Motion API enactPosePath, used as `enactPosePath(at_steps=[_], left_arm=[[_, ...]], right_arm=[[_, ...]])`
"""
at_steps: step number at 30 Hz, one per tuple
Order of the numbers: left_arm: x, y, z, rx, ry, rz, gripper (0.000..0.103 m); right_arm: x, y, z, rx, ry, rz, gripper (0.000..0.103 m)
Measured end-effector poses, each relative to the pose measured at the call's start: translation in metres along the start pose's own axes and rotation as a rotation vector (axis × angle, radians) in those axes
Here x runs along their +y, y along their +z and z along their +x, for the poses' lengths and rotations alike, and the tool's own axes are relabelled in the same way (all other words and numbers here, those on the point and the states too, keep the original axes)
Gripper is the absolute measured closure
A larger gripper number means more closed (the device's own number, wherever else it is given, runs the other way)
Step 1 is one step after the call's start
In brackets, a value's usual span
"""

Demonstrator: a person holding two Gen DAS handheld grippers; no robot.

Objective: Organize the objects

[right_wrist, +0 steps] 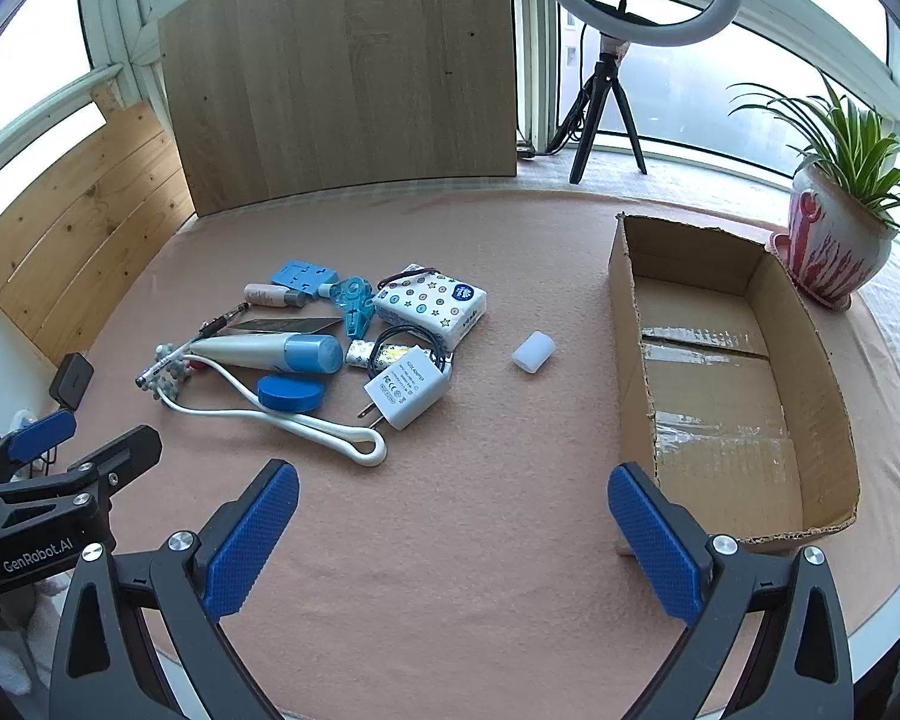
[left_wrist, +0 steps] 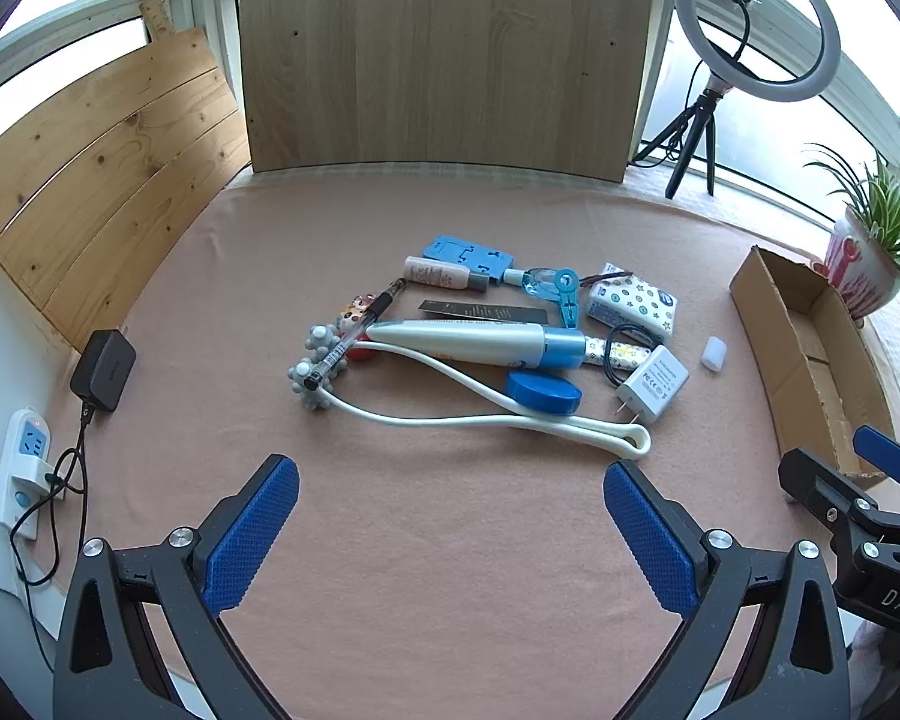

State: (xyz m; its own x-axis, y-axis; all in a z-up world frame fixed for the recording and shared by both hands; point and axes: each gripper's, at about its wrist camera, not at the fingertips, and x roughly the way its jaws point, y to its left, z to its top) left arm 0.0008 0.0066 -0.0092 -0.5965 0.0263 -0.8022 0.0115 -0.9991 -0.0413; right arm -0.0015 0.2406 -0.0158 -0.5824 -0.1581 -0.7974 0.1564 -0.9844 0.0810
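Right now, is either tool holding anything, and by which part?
Nothing is held. The left tool and the right tool are both open and empty above the cloth, short of the pile.

A pink-clothed counter (right_wrist: 450,510) carries a heap of small items (right_wrist: 306,348), an open cardboard box (right_wrist: 630,324) and a potted plant (right_wrist: 834,252).

Left gripper (left_wrist: 451,531) fingers spread wide, empty, right gripper (right_wrist: 453,534) likewise, both angled downward
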Motion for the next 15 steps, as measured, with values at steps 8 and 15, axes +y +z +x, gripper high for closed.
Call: enactPosePath(at_steps=[8,15], left_arm=[[-0.0011,0.0006,0.0036,0.007,0.002,-0.005,0.0],[-0.0016,0.0038,0.0058,0.017,-0.002,-0.004,0.0]], right_arm=[[-0.0006,-0.001,0.0025,0.015,0.009,0.003,0.001],[-0.0024,-0.0007,0.0038,0.017,0.006,0.006,0.001]])
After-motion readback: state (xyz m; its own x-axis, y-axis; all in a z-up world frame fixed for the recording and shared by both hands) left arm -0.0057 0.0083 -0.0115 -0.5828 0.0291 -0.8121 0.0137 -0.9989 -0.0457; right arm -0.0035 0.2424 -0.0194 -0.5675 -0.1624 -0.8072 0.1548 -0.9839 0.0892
